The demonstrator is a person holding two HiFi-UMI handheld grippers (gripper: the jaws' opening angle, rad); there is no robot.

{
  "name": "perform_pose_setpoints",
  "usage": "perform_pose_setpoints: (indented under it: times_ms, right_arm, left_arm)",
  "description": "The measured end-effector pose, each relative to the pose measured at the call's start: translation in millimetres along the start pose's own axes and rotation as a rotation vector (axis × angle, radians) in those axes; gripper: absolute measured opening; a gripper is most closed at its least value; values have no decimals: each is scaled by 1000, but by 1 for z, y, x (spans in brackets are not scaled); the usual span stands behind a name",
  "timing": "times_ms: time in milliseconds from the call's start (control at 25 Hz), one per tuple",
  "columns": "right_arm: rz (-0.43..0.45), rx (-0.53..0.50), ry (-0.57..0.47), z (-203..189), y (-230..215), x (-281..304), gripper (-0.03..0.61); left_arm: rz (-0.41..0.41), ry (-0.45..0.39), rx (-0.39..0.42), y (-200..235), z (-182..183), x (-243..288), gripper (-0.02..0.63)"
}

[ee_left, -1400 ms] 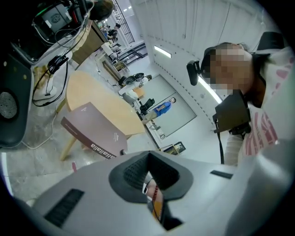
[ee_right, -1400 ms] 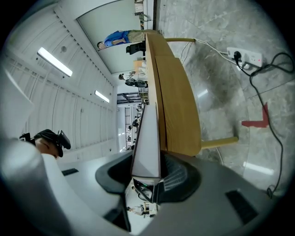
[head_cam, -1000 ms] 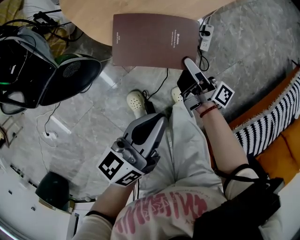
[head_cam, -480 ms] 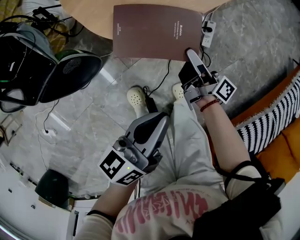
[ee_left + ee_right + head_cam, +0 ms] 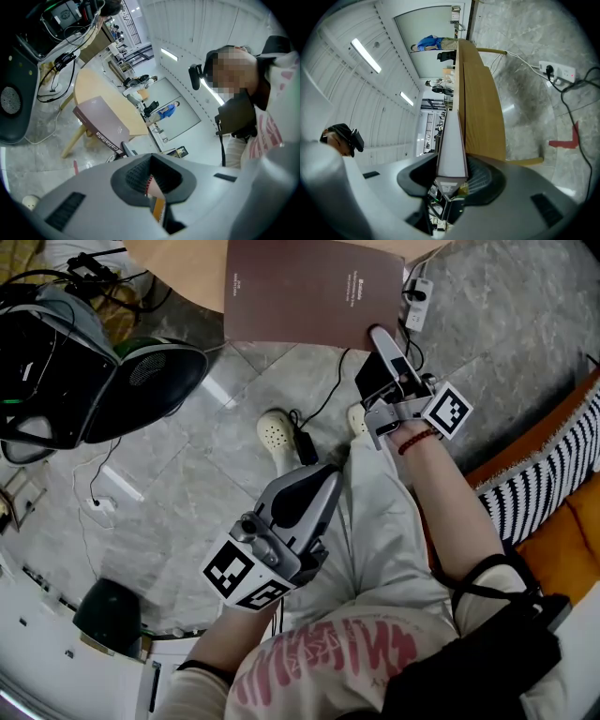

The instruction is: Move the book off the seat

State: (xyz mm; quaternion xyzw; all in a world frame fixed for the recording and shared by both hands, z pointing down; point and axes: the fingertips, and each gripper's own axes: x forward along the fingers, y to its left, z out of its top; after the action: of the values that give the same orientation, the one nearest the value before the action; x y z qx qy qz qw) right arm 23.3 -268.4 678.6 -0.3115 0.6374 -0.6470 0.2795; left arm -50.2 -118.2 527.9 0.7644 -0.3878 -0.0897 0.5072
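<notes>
A large brown book is held flat, partly over the edge of a round wooden top at the far side of the head view. My right gripper is shut on the book's near right corner. In the right gripper view the book's page edge runs straight out between the jaws beside the wooden top. My left gripper hovers over the person's lap, shut and empty. The left gripper view shows the book and the wooden top off to the left.
A black fan-like device and a black bag stand on the marble floor at left. A power strip and cables lie near the person's shoes. A striped cushion on orange upholstery is at right.
The book and the right gripper have edged slightly farther away, toward the wooden top. The left gripper has stayed put.
</notes>
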Motion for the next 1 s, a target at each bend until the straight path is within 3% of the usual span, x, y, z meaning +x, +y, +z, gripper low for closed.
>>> perform_pose_setpoints:
  times_ms: [320,480,680,1000]
  right_arm:
    - [-36,1,-19,-1,2,-1,166]
    - [-114,6,-81,5,-2,-8,257]
    - [-223,24,-161,15,-4,-22,321]
    - [-206,-38,-173,40,52,-42,327]
  left_arm:
    - [-7,3,16,-17,8,-12,8]
    - [-39,19,44,-35,15,-16,8]
    - [-56,-13,67,-53,34,-23,8]
    - [-115,-83,151,-106,78,-34,8]
